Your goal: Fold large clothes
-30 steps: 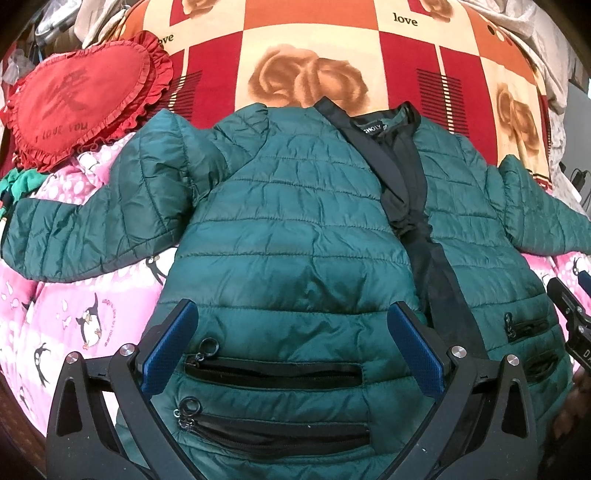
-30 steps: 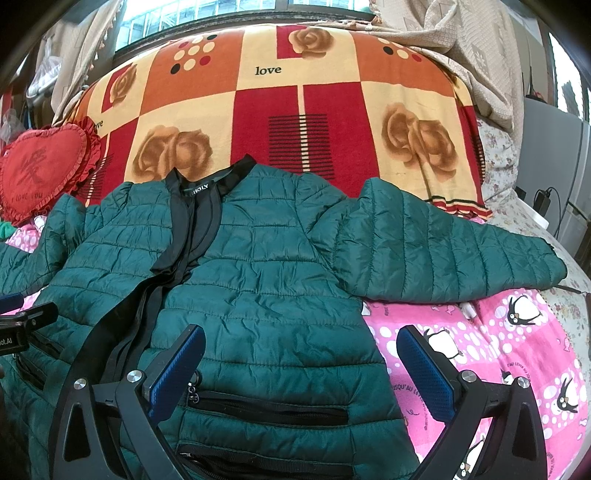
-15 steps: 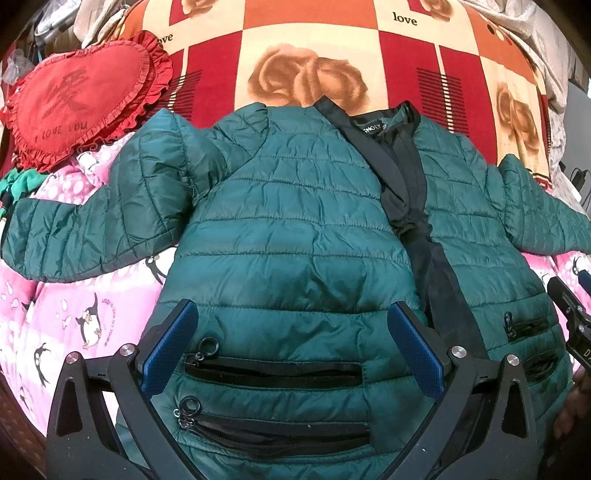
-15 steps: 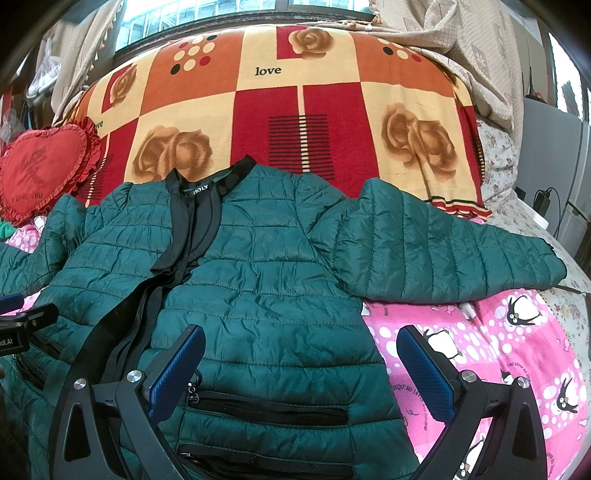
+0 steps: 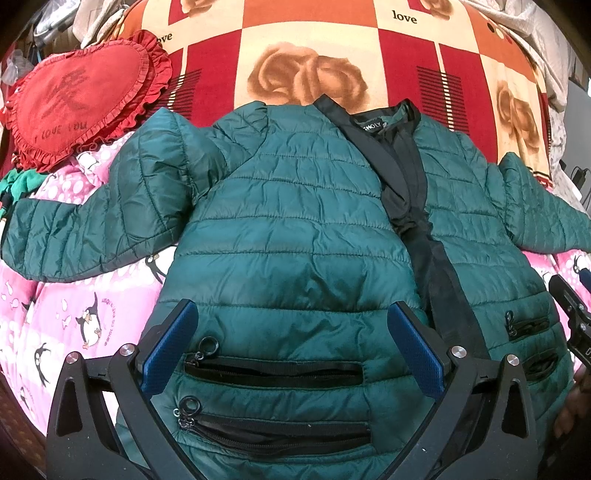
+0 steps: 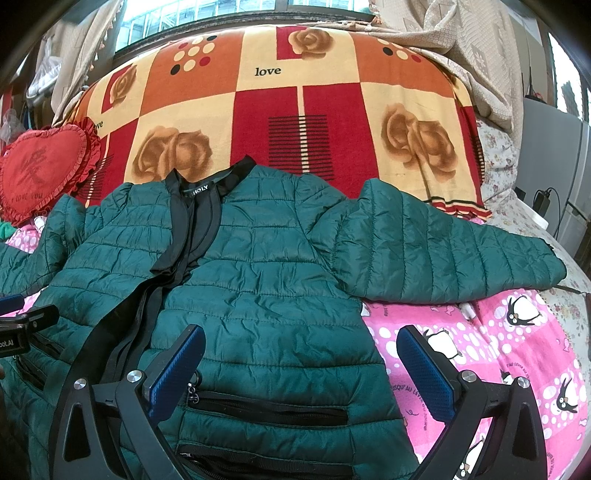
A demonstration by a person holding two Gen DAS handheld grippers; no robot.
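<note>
I see the jacket (image 5: 295, 229) lying flat and face-up on the bed, front open a little along its black placket (image 5: 432, 258). Its long axis runs from the hem near me to the collar (image 5: 373, 125) at the far side, so it points away from both cameras. Both sleeves are spread sideways: the left sleeve (image 5: 85, 229) reaches out over the pink sheet, and the right sleeve (image 6: 443, 251) stretches toward the bed's right edge. Two zipped pockets (image 5: 273, 373) sit on each front panel near the hem.

My left gripper (image 5: 291, 354) hovers over the hem of the left panel, jaws wide apart with nothing between them. My right gripper (image 6: 299, 373) hangs over the right panel's lower edge, jaws likewise spread and empty; its right finger sits over the sheet beside the jacket. I cannot tell whether either gripper touches the fabric.

Under the jacket is a pink penguin sheet (image 6: 480, 350). Beyond the collar lies a red, orange and cream blanket (image 6: 303, 110) with roses and the word "love". A red heart cushion (image 5: 74, 99) rests at the far left, just beside the left shoulder. A window (image 6: 221, 7) runs behind the bed, with beige cloth (image 6: 472, 55) at the right.
</note>
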